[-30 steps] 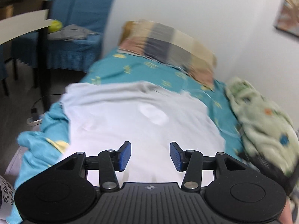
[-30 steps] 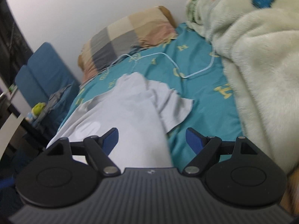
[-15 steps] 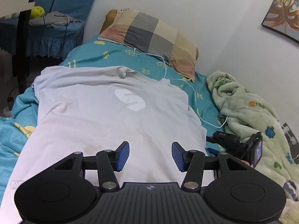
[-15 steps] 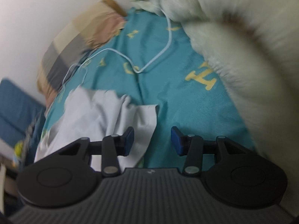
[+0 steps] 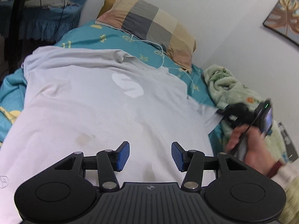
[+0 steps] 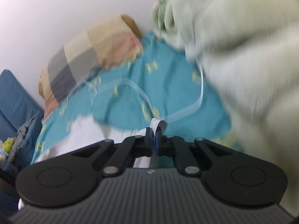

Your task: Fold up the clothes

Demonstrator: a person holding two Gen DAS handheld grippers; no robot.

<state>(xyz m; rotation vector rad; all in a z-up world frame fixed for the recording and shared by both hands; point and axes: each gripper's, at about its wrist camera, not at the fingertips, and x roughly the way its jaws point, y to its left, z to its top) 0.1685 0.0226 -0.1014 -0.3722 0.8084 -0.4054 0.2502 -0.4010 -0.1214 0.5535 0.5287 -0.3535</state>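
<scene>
A white T-shirt (image 5: pixel 97 102) with a pale "S" logo lies spread flat on the teal bed sheet (image 5: pixel 84 39), collar toward the pillow. My left gripper (image 5: pixel 150 155) is open and empty, hovering over the shirt's lower middle. My right gripper (image 6: pixel 154 140) is shut on the edge of the shirt's right sleeve (image 6: pixel 158 124); in the left wrist view it sits at the sleeve tip (image 5: pixel 211 115), held by a hand at the shirt's right side.
A checked pillow (image 5: pixel 149 24) lies at the head of the bed. A white cable (image 6: pixel 142 93) runs across the sheet. A green fleece blanket (image 5: pixel 233 89) is bunched along the right. A blue-covered chair (image 5: pixel 46 18) with clothes stands at the far left.
My right gripper has closed on the shirt's right sleeve edge; it was open half a second ago. The left gripper has stayed open, moving slightly closer over the shirt.
</scene>
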